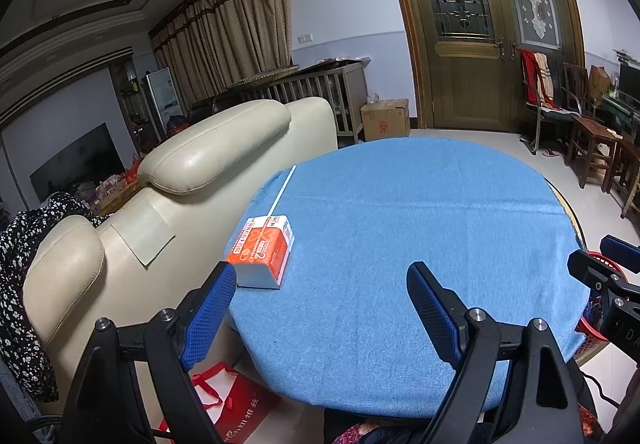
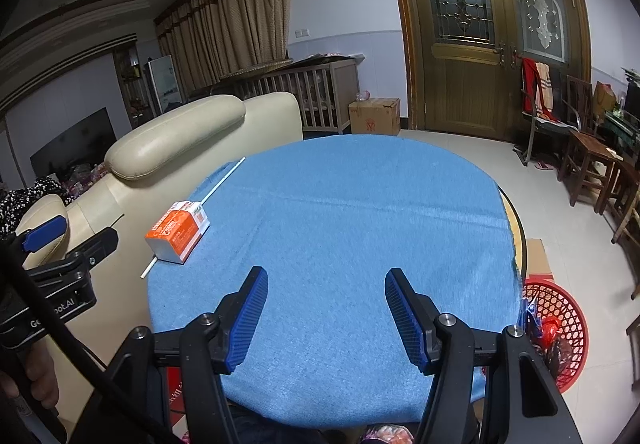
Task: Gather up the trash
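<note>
Blue-padded left gripper (image 1: 322, 276) spread, nothing between its fingers; right gripper (image 2: 326, 282) also spread and empty. Orange carton (image 1: 262, 252) lies on the blue tablecloth (image 1: 400, 228) just ahead-left of the left gripper, over a white straw (image 1: 282, 190). Red basket (image 2: 560, 320) sits on the floor right of the right gripper.

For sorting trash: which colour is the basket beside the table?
Red basket, clearest in the right wrist view.

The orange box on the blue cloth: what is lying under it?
A thin white stick passes under the orange box: one end pokes out at its near corner, the other reaches toward the cloth's far edge. The middle part is covered by the box.
</note>
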Demonstrator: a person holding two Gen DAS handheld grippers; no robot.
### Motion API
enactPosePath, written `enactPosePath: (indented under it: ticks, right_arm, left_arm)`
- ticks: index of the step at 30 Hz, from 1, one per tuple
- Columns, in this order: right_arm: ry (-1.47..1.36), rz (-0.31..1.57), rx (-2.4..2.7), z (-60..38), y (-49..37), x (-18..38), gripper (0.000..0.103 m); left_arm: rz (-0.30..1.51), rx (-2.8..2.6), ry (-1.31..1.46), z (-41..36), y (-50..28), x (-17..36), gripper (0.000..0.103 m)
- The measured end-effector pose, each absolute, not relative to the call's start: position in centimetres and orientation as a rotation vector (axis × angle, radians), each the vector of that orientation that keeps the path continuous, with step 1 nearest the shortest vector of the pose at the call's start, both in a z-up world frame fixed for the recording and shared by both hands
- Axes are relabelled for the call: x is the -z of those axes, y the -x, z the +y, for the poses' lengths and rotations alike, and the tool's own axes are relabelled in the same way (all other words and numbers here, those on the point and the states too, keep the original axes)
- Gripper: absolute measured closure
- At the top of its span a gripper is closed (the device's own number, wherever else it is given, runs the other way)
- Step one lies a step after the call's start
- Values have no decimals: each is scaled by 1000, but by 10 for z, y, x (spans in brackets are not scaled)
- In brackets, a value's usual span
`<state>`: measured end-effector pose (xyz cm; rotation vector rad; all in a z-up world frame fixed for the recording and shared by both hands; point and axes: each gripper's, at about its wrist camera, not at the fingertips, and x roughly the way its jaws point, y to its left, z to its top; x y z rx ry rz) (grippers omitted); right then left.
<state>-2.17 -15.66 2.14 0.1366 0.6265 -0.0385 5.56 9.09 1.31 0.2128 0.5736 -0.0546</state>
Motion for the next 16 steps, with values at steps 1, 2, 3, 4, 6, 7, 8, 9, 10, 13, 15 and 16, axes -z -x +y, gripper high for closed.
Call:
enactPosePath:
  ticks: [1, 2, 3, 4, 6, 7, 8, 9, 10, 13, 15, 16]
  right_arm:
    - [-138, 629, 39, -157, 21, -20, 38]
    - [-139, 633, 40, -158, 19, -19, 38]
    - [-141, 638, 41, -159, 18, -18, 38]
    - [-146, 644, 42, -161, 16, -15, 38]
    - [-150, 654, 46, -164, 13, -12, 38]
    - [-153, 663, 50, -167, 10, -8, 38]
    - [-157, 670, 54, -170, 8, -5, 38]
    - [-162, 677, 59, -174, 5, -2, 38]
    - [-169, 688, 67, -180, 0, 3, 38]
    - [-194, 736, 119, -202, -19, 26, 38]
    - [-240, 779, 140, -220, -30, 42, 38]
    - [-269, 801, 153, -232, -39, 54, 38]
  left_arm:
    - [576, 55, -214, 90, -57, -13, 16]
    - [578, 55, -215, 90, -59, -12, 16]
    - [582, 57, -215, 89, -60, -11, 16]
    - [584, 60, -216, 88, -62, -10, 16]
    - [591, 68, -219, 84, -67, -6, 16]
    - [596, 73, -221, 82, -70, -3, 15]
    - [602, 77, -223, 80, -73, 0, 16]
    - [611, 83, -226, 78, -77, 4, 16]
    - [623, 95, -226, 74, -82, 9, 16]
    - [673, 121, -214, 66, -99, 28, 16]
    - [705, 147, -205, 60, -108, 40, 16]
    - [725, 156, -210, 56, -115, 48, 16]
